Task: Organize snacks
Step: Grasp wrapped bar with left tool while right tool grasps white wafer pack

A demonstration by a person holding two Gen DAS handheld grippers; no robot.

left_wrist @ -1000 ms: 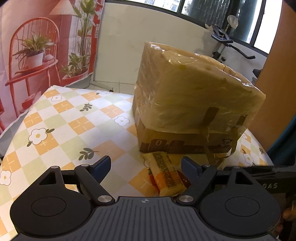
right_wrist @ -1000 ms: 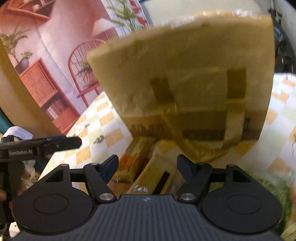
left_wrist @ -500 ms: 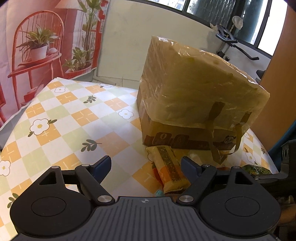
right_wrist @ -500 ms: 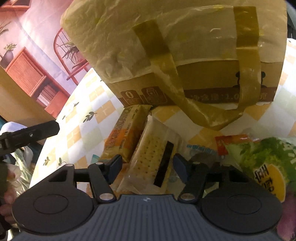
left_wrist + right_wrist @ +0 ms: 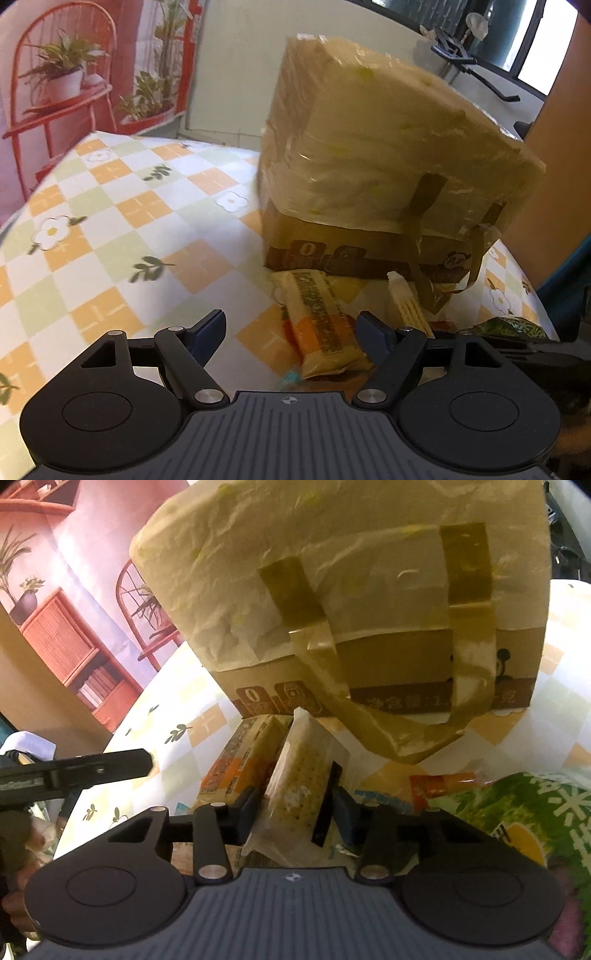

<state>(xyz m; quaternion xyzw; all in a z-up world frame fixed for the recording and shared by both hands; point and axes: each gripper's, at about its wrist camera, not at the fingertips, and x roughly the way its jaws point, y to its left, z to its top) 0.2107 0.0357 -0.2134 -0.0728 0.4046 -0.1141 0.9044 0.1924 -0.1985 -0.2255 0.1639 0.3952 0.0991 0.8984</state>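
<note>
The right gripper (image 5: 297, 806) has closed its fingers on the cracker pack (image 5: 301, 779) at frame centre; the left gripper (image 5: 291, 326) fingers stay wide.

Both wrist views look forward, low over the table. Ahead of both fingers stands the same bag-covered carton (image 5: 373, 166) (image 5: 354, 590); the right view is nearer.

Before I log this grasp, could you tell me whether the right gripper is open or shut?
Shut: the right gripper has both fingers pressed against the clear-wrapped pale cracker packet.
</note>
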